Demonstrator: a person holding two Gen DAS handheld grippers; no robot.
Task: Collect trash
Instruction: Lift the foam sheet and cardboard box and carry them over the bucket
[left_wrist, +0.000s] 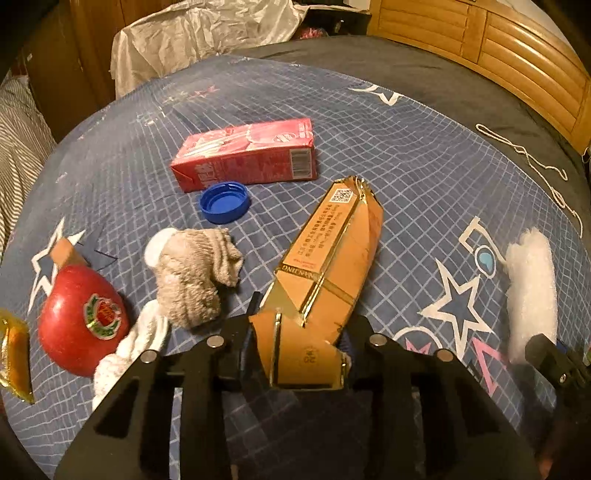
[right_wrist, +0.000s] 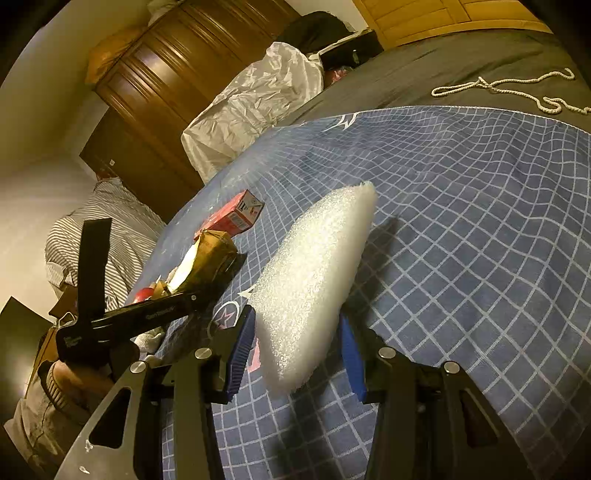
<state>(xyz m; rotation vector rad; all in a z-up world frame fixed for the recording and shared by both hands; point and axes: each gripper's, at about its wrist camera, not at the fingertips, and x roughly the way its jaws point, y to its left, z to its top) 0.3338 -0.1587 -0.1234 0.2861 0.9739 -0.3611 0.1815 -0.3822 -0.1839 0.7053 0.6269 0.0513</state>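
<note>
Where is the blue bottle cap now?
In the left wrist view, the blue bottle cap lies open side up on the blue checked bedsheet, just in front of the red carton, behind the grey sock.

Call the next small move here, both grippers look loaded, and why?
Probably lift both and carry them off the bed to wherever trash goes; no bin shows in either view. The left gripper is shut on the orange carton, the right gripper on the white foam piece. Neither can take the red carton or blue cap until emptied.
</note>
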